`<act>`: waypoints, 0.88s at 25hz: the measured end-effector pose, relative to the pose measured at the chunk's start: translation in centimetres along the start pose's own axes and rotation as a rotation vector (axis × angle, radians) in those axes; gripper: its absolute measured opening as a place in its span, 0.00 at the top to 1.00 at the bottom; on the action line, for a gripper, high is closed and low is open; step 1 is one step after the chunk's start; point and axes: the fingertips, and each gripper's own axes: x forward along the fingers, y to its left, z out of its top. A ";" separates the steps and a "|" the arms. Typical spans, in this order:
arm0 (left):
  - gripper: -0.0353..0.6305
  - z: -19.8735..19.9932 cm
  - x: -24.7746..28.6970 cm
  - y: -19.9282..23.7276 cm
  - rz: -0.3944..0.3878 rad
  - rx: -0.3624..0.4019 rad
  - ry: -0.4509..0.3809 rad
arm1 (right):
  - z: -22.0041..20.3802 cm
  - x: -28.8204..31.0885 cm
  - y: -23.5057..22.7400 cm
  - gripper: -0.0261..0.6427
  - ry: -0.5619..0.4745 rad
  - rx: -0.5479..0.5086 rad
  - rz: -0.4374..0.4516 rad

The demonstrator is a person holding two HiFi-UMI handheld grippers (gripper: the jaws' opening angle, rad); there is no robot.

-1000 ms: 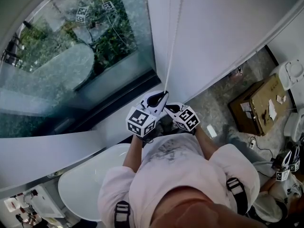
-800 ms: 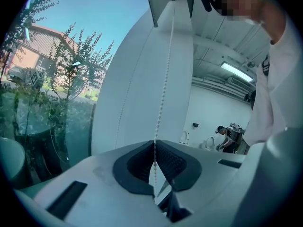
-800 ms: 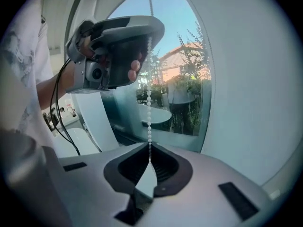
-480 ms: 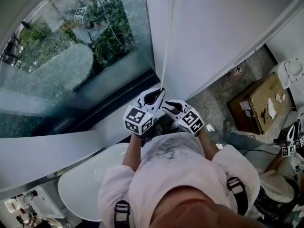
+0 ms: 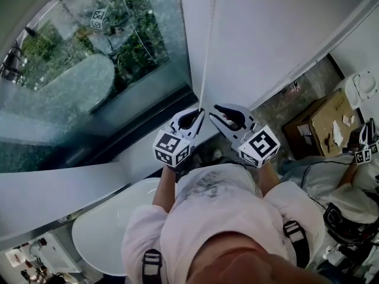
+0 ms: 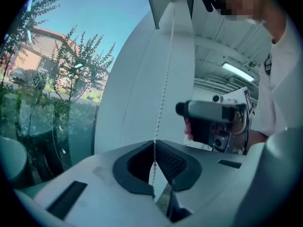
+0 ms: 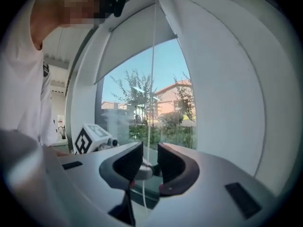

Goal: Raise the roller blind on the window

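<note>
A white bead chain [image 5: 207, 46] hangs down beside the window frame. My left gripper [image 5: 198, 115] is shut on its lower part; in the left gripper view the chain [image 6: 163, 98] runs down into the closed jaw tips of the left gripper [image 6: 154, 144]. Just right of it, my right gripper [image 5: 214, 111] is open and holds nothing. Seen from the right gripper [image 7: 149, 156], the chain [image 7: 152, 79] hangs just beyond the gap between its jaws. The pale roller blind [image 7: 135, 41] covers only the top of the window.
The window glass [image 5: 89, 70] fills the left, with a dark sill below it. A white basin [image 5: 106, 229] lies under my left arm. On the floor at the right are a cardboard box [image 5: 323, 126], a toilet [image 5: 364, 90] and another seated person [image 5: 349, 197].
My right gripper has swung out to the right and come closer to the head camera, its jaws now apart. The left gripper has stayed shut on the chain, almost in place.
</note>
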 end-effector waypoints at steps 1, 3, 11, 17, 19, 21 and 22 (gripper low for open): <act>0.92 0.1 -0.4 -0.2 0.000 0.003 -0.002 | 1.7 -0.1 0.5 0.74 -0.027 -0.019 0.005; 0.93 0.2 -0.4 -0.2 0.000 0.005 -0.002 | 4.7 0.2 0.6 0.74 -0.070 -0.060 0.013; 0.92 -0.2 0.9 0.1 0.001 0.001 0.003 | 12.1 1.9 -1.0 0.74 -0.188 -0.147 0.019; 0.92 -0.4 0.9 0.1 0.001 0.005 0.004 | 15.3 2.1 -1.5 0.77 -0.276 -0.123 0.008; 0.92 -0.4 1.1 0.1 -0.001 0.005 0.002 | 15.8 2.1 -1.7 0.83 -0.287 -0.112 0.006; 0.92 -0.4 1.2 0.3 -0.006 -0.001 -0.004 | 15.8 2.2 -1.5 0.86 -0.285 -0.085 0.018; 0.92 -0.3 1.2 0.3 -0.009 -0.008 -0.007 | 15.9 2.1 -1.4 0.86 -0.288 -0.064 0.028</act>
